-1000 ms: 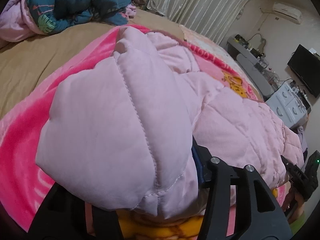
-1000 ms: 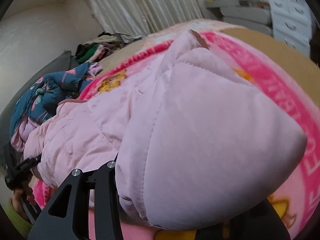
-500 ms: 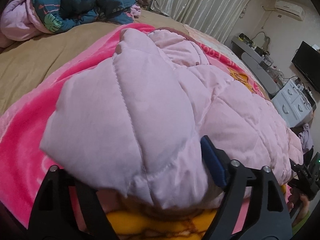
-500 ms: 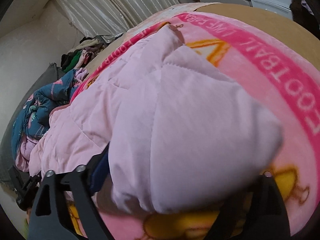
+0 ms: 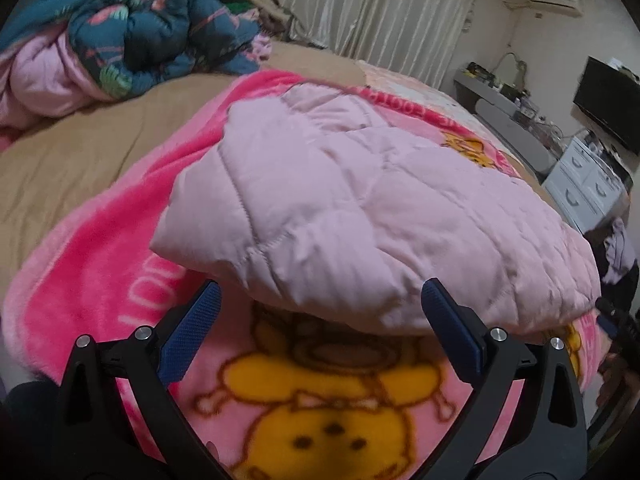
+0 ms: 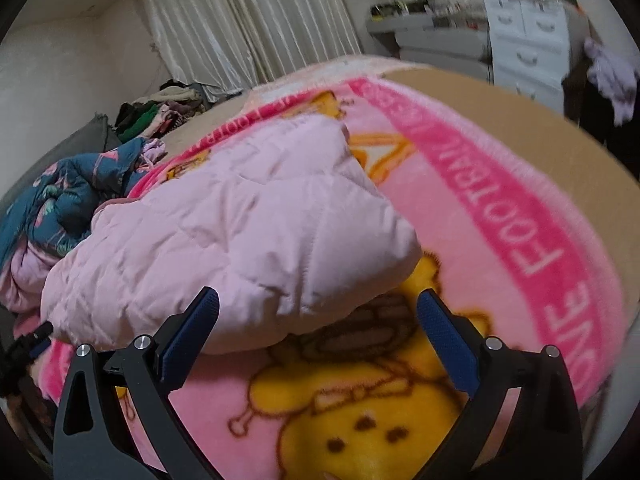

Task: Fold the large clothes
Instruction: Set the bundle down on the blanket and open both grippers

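Pink jacket (image 5: 360, 216) released, fold laid down.
We are backing the left gripper (image 5: 320, 332) and right gripper (image 6: 316, 332) away, the left's jaws opening and the right's wide, both empty, the jacket just ahead.

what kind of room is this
Most likely a bedroom: a bed takes up most of the view with a pink blanket and a folded pink jacket on it, curtains hang behind, and a white chest of drawers stands by the wall.

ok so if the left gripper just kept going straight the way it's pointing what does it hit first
Most likely the near folded edge of the pink quilted jacket, lying just ahead of the left gripper, whose jaws are opening with nothing clamped. Depth is unclear; the cartoon blanket might come first.
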